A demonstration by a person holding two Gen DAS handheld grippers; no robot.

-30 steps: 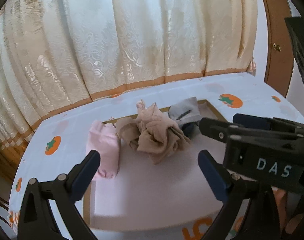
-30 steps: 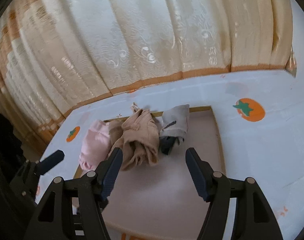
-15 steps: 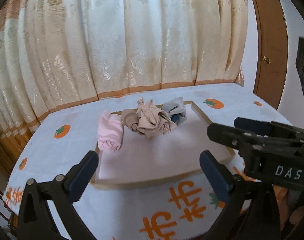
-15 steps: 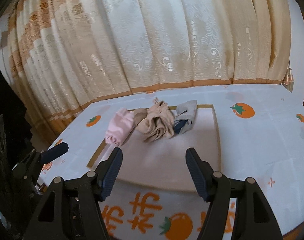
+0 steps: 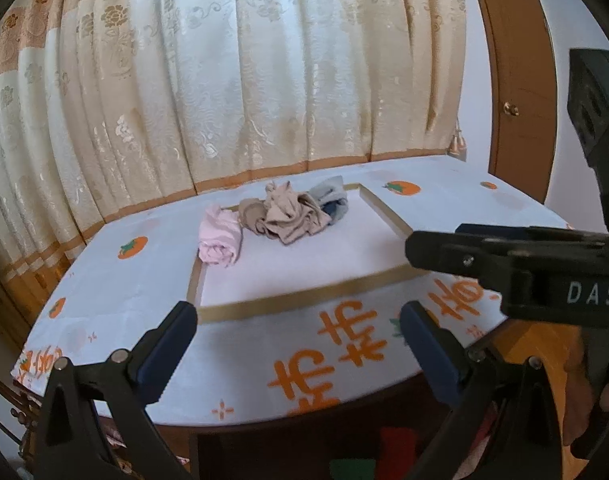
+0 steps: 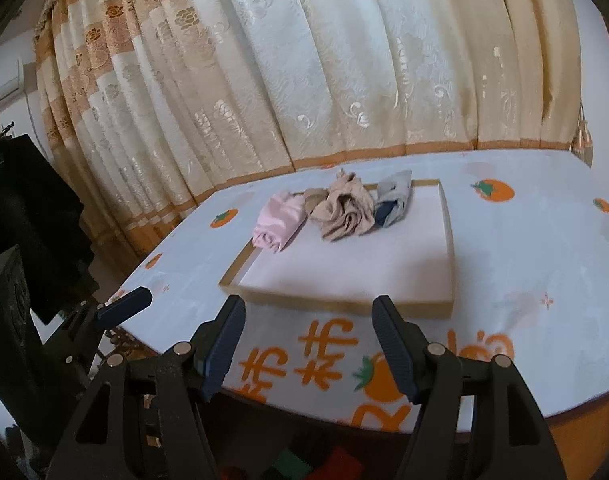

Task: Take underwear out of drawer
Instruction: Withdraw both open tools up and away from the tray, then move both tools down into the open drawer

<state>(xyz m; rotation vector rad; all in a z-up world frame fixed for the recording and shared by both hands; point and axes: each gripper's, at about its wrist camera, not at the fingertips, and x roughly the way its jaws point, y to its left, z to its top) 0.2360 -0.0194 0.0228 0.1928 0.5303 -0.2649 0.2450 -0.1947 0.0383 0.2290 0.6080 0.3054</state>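
Three crumpled pieces of underwear, pink (image 5: 219,236), beige (image 5: 292,214) and grey-blue (image 5: 333,199), lay bunched at the far end of the shallow wood-rimmed drawer (image 5: 304,300) on the white persimmon-print tablecloth (image 5: 116,292). The left gripper (image 5: 296,340) and right gripper (image 6: 308,340) hung near the table's edge, both spread and empty.

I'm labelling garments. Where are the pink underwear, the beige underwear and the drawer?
pink underwear (image 5: 219,237), left wrist view, middle of the roll.
beige underwear (image 6: 346,208), right wrist view, crumpled centre.
drawer (image 6: 336,307), right wrist view, near wall.
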